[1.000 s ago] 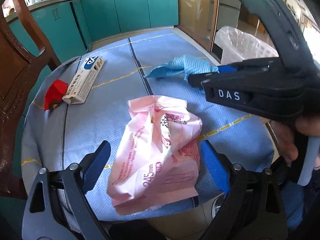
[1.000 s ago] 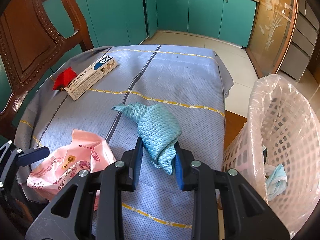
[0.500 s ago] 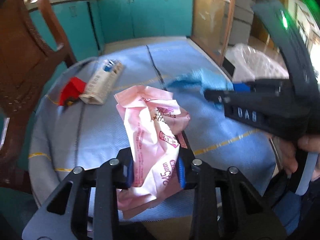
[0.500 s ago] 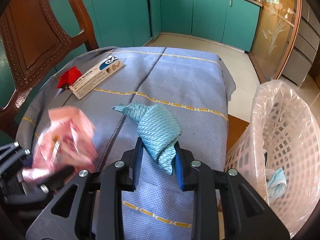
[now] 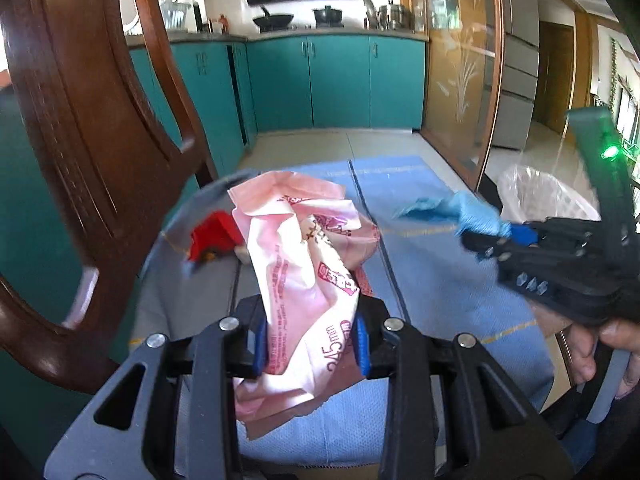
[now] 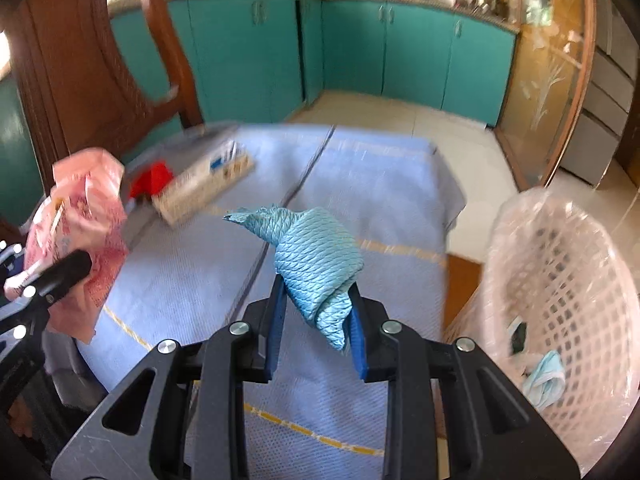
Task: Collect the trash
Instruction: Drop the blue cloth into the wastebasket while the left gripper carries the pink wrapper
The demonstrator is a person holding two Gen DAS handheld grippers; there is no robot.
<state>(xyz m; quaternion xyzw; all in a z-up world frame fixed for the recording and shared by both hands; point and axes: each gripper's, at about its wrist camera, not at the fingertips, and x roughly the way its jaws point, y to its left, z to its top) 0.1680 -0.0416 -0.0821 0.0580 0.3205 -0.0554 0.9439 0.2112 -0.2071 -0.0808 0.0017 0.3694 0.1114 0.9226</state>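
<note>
— What has the left gripper (image 5: 310, 346) got?

— A crumpled pink plastic wrapper (image 5: 304, 280). Both blue pads are pressed into its lower part, so the jaws are nearly closed on it. Most of the wrapper stands up ahead of the fingertips, and a loose flap hangs below them, above the blue tablecloth (image 5: 432, 280).

— And the right gripper (image 6: 316, 334)?

— It is clamped on a scrunched teal cloth (image 6: 316, 260). The pads squeeze its lower end, the bulk rises forward of the fingertips, and a pointed tail sticks out ahead and to the left.

— How are the two held?

— Both point forward across the table toward the teal cabinets. In the left wrist view the right gripper sits ahead and to the right, with the person's hand (image 5: 600, 344) wrapped round its handle and a green light lit on its frame. In the right wrist view the left gripper shows at the far left edge with the wrapper.

— Any writing?

— "245mm" is printed in pink on the wrapper near the left gripper's right pad. Other pink print is too small and creased to read.

— What else is around?

— A white basket (image 6: 568, 280) lined with clear plastic stands to the right of the right gripper, beside the table, with a few scraps inside. Ahead and to the left of it lie a long box (image 6: 204, 184) and a red item (image 6: 154, 178), touching. A wooden chair (image 5: 100, 140) stands to the left.
</note>
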